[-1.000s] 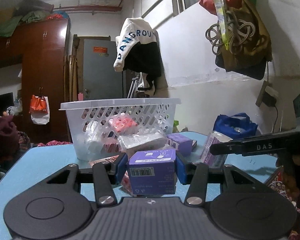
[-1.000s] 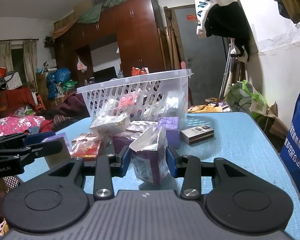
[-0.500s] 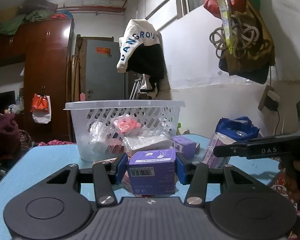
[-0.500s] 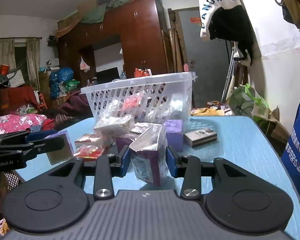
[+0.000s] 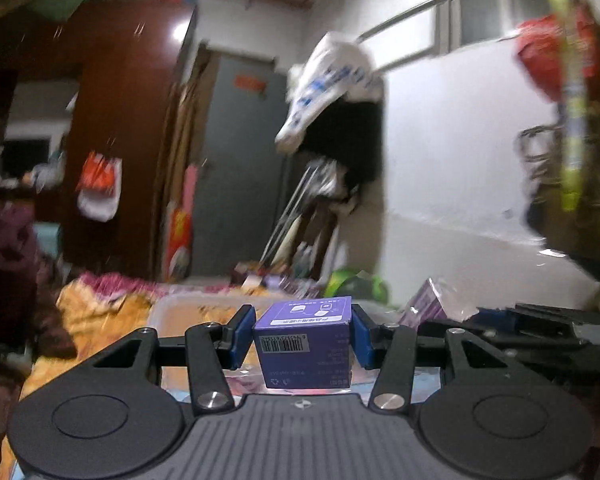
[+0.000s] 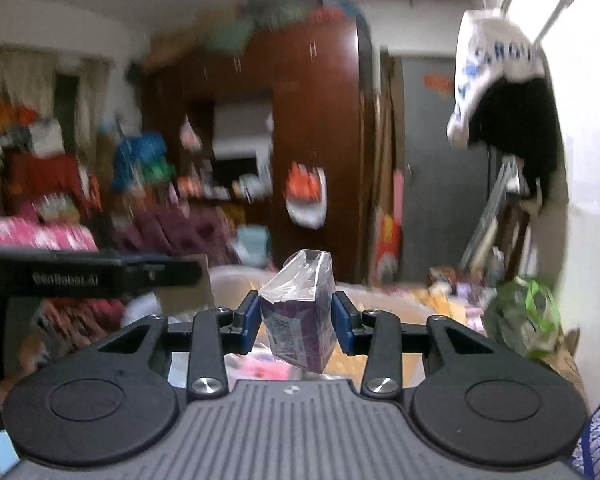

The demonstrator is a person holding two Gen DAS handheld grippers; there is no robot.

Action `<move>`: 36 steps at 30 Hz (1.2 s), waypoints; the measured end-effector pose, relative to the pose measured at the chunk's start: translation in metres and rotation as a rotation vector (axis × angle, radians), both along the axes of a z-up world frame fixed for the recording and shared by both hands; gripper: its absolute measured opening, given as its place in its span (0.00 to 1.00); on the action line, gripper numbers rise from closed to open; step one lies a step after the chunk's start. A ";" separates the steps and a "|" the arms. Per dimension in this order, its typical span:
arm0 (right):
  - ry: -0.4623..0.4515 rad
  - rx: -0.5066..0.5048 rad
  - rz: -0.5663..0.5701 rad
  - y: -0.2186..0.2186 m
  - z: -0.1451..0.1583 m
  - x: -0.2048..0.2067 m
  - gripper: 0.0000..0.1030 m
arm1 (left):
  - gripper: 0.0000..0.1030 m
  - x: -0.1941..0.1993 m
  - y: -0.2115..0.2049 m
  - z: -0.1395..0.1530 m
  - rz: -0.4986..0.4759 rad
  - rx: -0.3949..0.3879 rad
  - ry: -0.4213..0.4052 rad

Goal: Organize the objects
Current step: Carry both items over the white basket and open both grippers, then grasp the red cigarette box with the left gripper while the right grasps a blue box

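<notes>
Holding a purple box (image 5: 303, 344) clamped in our left hand-held gripper (image 5: 303, 338) and a plastic-wrapped purple pack (image 6: 300, 316) pinched in our right hand-held gripper (image 6: 296, 322), we have both aloft. The white basket (image 5: 188, 304) lies just below; neither item is dropped in yet.

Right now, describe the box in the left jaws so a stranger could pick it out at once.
Start at the white basket, low in the blurred left wrist view, its rim just behind the left gripper. Clamped between that gripper's blue pads is a purple box, upright and square. It shows a barcode on its near face and a bare printed top, whereas the right gripper's purple box is wrapped in clear film.
</notes>
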State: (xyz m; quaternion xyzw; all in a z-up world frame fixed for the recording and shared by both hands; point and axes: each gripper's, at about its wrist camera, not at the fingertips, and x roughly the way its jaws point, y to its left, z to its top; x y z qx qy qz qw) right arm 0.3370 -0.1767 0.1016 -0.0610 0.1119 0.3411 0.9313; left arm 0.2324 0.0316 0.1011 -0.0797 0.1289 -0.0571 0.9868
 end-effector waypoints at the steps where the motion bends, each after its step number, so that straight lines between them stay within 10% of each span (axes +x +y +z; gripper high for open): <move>1: 0.015 -0.028 -0.009 0.007 -0.003 0.008 0.42 | 0.52 0.014 0.001 -0.004 -0.003 0.002 0.044; 3: 0.024 -0.037 -0.031 0.011 -0.007 0.013 0.51 | 0.60 0.029 0.001 -0.011 -0.002 0.003 0.088; 5: 0.021 0.013 -0.050 0.000 -0.008 0.004 1.00 | 0.81 0.032 0.002 -0.014 0.018 0.017 0.104; 11: -0.015 0.116 -0.067 -0.052 -0.009 -0.058 1.00 | 0.93 -0.038 0.008 -0.017 0.044 0.022 0.012; 16: 0.182 0.000 -0.100 -0.070 -0.066 -0.044 1.00 | 0.95 -0.096 -0.014 -0.070 -0.028 0.097 0.085; 26: 0.342 -0.090 -0.132 -0.047 -0.118 -0.008 0.44 | 0.95 -0.104 -0.054 -0.123 -0.071 0.178 0.200; 36: 0.260 0.002 -0.126 -0.077 -0.115 -0.056 0.44 | 0.93 -0.092 -0.080 -0.139 0.003 0.235 0.251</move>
